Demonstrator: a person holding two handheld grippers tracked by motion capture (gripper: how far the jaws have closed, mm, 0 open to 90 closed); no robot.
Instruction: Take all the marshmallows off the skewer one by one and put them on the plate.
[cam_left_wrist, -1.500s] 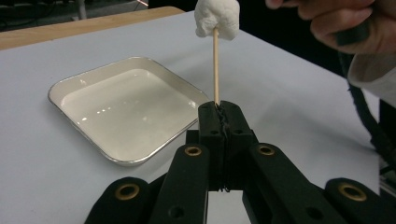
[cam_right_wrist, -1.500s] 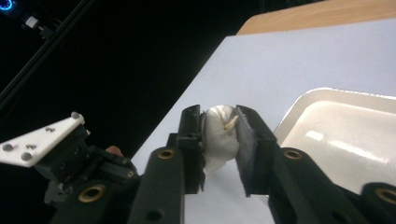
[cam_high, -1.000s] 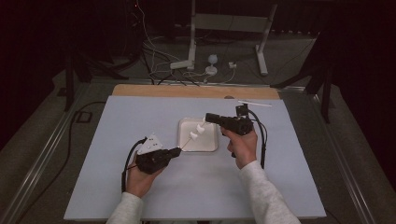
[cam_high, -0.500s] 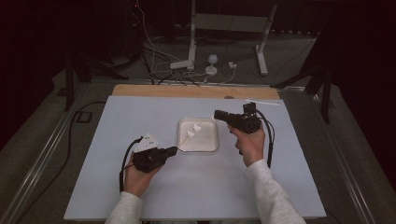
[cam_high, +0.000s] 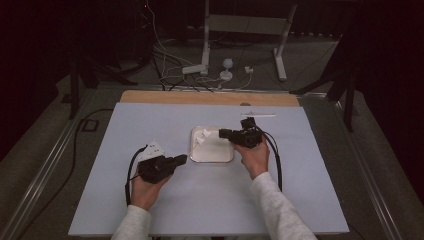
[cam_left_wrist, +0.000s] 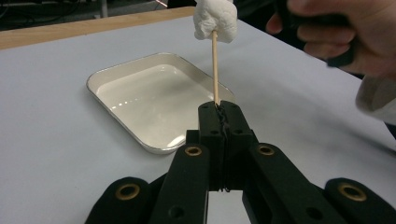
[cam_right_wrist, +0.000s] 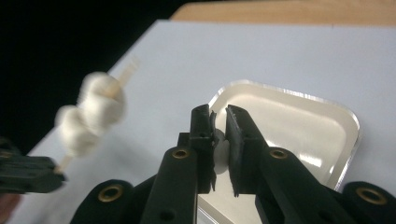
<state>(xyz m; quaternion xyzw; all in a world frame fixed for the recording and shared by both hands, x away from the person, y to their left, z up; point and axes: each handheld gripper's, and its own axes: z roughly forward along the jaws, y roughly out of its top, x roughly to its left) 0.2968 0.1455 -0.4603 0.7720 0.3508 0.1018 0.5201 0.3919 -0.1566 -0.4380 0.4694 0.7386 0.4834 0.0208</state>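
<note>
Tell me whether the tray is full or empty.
Nearly empty: the tray shows a bare glossy floor in the left gripper view; the right gripper pinches one white piece over it.

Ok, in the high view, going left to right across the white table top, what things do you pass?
Left gripper, held low by the left hand → marshmallow skewer rising from its jaws over the tray → white tray → right gripper, reaching in over the tray's right part → thin white stick lying farther back.
</note>
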